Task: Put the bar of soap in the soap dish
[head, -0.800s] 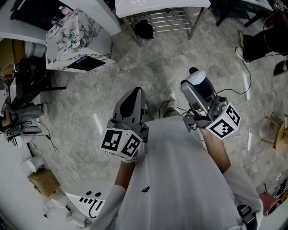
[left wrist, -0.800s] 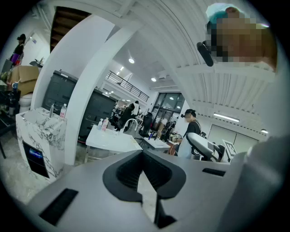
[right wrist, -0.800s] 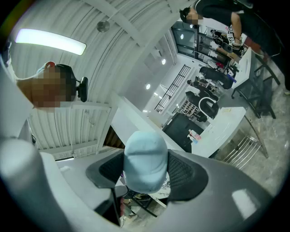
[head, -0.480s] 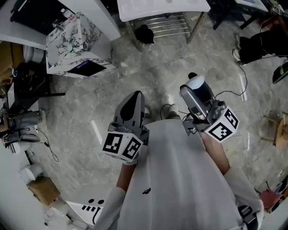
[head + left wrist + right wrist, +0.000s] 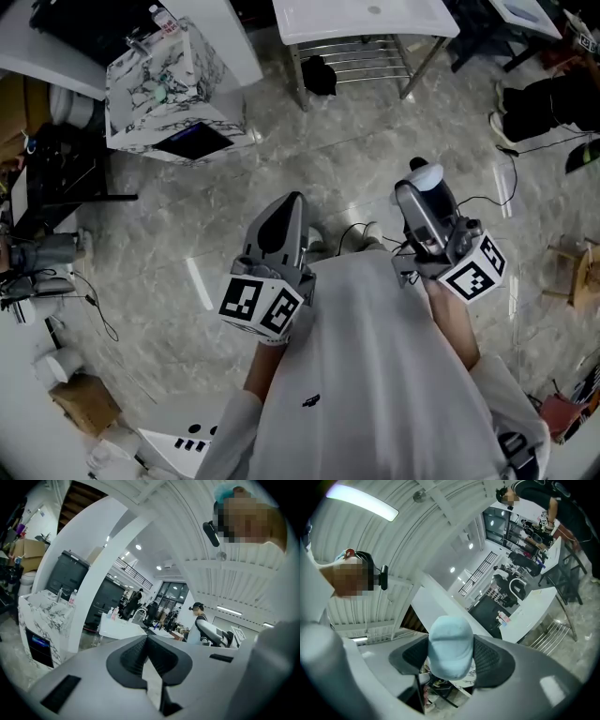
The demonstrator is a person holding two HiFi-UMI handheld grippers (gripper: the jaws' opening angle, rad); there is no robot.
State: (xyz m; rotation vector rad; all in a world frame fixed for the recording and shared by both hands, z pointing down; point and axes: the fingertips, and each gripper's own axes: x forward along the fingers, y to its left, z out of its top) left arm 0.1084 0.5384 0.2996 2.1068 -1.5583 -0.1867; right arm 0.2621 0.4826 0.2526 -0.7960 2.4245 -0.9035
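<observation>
We judge this to be the carrying step: the soap is already gripped and has yet to reach a dish. The right gripper has its fingers spread wide, clamped on the pale blue bar from both sides. The bar's rounded end pokes out past the tips. The left gripper carries nothing, and its 2 fingers are pressed together. Both tools hang close to our chest, above the marble floor and well apart from any furniture. We cannot pick out a soap dish in any view. It may sit on the marbled cabinet far ahead to the left, or on the white desk at the top, but that is too small to tell. The next move calls for walking up to the dish, bringing the right gripper over it and lowering the bar. Only then should the fingers let go.
</observation>
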